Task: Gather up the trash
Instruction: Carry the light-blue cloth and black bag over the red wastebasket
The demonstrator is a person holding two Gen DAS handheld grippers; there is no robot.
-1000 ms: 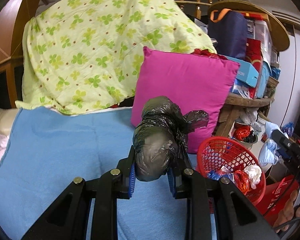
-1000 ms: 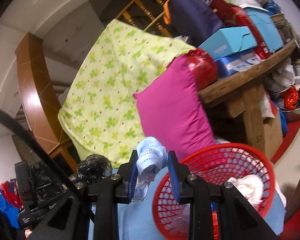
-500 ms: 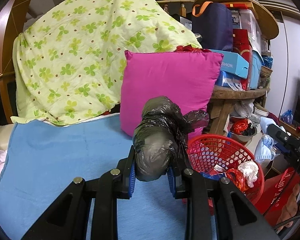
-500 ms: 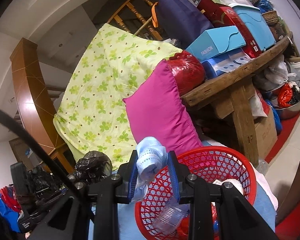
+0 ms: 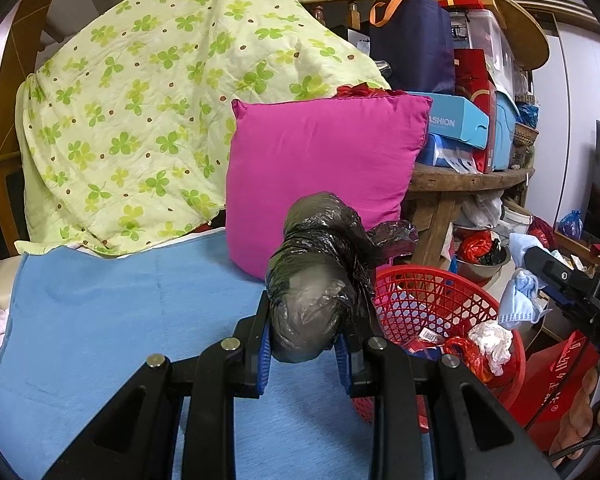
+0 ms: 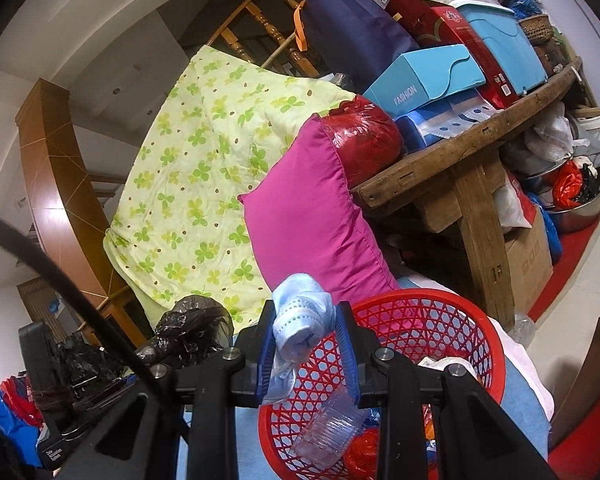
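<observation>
My left gripper (image 5: 303,350) is shut on a tied black plastic trash bag (image 5: 316,280), held above the blue bed cover just left of a red mesh basket (image 5: 424,308). My right gripper (image 6: 306,354) holds a crumpled light blue face mask (image 6: 300,320) over the near rim of the same basket (image 6: 416,320); its jaws look slightly wider than the mask. The mask also shows in the left wrist view (image 5: 518,300). The basket holds white tissue (image 5: 494,340), red wrappers and a clear plastic cup (image 6: 330,428).
A magenta pillow (image 5: 324,164) and a green clover quilt (image 5: 152,112) stand behind the basket. A wooden table (image 6: 456,156) stacked with boxes and bags is to the right. A blue cover (image 5: 108,320) lies on the bed.
Both grippers have moved toward the basket. The right gripper's jaws have widened a little around the mask, which hangs lower over the basket rim.
</observation>
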